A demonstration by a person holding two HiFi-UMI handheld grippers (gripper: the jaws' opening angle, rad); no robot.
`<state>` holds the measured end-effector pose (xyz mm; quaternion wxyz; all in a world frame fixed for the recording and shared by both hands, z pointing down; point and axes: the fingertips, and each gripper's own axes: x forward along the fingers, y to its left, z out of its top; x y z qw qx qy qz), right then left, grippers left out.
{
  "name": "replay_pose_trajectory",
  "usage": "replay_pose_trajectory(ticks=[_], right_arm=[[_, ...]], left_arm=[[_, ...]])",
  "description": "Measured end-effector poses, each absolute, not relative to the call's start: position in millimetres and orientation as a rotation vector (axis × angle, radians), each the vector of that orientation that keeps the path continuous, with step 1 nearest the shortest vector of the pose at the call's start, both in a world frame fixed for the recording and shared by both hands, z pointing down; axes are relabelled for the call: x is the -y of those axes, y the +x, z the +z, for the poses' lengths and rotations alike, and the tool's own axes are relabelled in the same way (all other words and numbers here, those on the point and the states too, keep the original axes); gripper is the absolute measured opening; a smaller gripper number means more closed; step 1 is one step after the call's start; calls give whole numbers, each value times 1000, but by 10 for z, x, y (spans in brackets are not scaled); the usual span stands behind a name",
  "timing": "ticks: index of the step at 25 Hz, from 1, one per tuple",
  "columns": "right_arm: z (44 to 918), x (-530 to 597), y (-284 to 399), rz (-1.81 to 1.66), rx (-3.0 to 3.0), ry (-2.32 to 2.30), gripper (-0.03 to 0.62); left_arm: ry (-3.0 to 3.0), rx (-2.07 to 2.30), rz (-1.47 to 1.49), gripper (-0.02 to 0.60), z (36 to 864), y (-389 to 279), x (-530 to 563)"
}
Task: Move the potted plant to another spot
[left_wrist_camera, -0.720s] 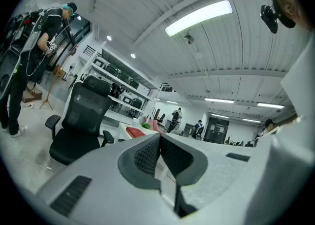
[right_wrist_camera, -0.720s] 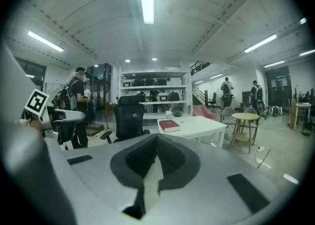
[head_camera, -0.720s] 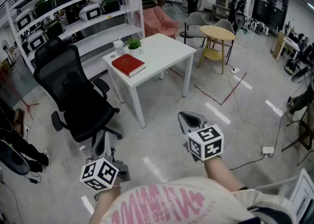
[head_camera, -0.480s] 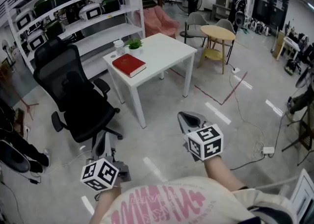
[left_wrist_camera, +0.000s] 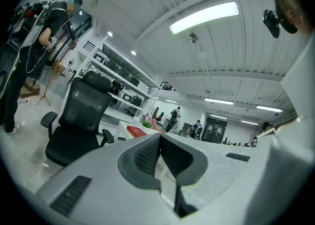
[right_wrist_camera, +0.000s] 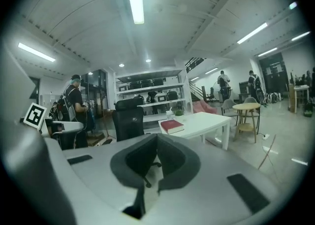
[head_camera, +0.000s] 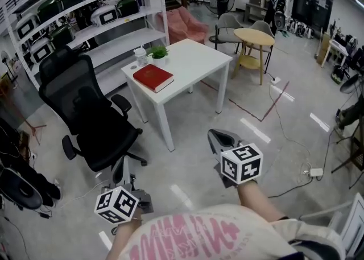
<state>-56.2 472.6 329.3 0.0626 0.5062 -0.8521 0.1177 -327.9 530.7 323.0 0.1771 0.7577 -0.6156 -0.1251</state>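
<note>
Low in the head view, ahead of a shirt (head_camera: 187,236) with pink block lettering, upside down and not legible: left gripper (head_camera: 118,161) and right gripper (head_camera: 211,133), each with a cube of black-and-white square markers. Jaws pressed together on both, tips meeting, nothing gripped; same closed V in the left gripper view (left_wrist_camera: 159,135) and the right gripper view (right_wrist_camera: 156,135).

Well apart from both, across bare concrete floor: potted plant (head_camera: 158,53), upright at the far left corner of a white table (head_camera: 193,62), just beside a clear lidded cup (head_camera: 140,55) and behind a red book (head_camera: 153,77). No title readable on the book. Stands closer to the left gripper's side of the scene, past a black office chair (head_camera: 94,111).

From the right gripper's camera, appears as a small green tuft (right_wrist_camera: 178,112) above and right of the jaw tips, the book (right_wrist_camera: 171,126) in front of it. From the left gripper's camera, shows only as a green speck (left_wrist_camera: 146,125) just left of the tips.

Only in the gripper views: ceiling light strips and a standing person in dark clothes (right_wrist_camera: 76,103). Only in the head view: full tabletop, a round wooden table (head_camera: 253,38) and tape lines on the floor.
</note>
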Motion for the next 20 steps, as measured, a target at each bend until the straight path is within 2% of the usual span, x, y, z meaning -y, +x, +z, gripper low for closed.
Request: replay_pose_trajectory(ticks=[11, 20], right_arm=[[3767, -4610, -942, 385, 2461, 1497, 6], [3984, -3890, -984, 470, 2445, 1472, 6]], left_arm=[[2096, 1630, -292, 3, 3675, -3579, -5128], [2056, 1649, -233, 3, 3926, -3659, -4535]])
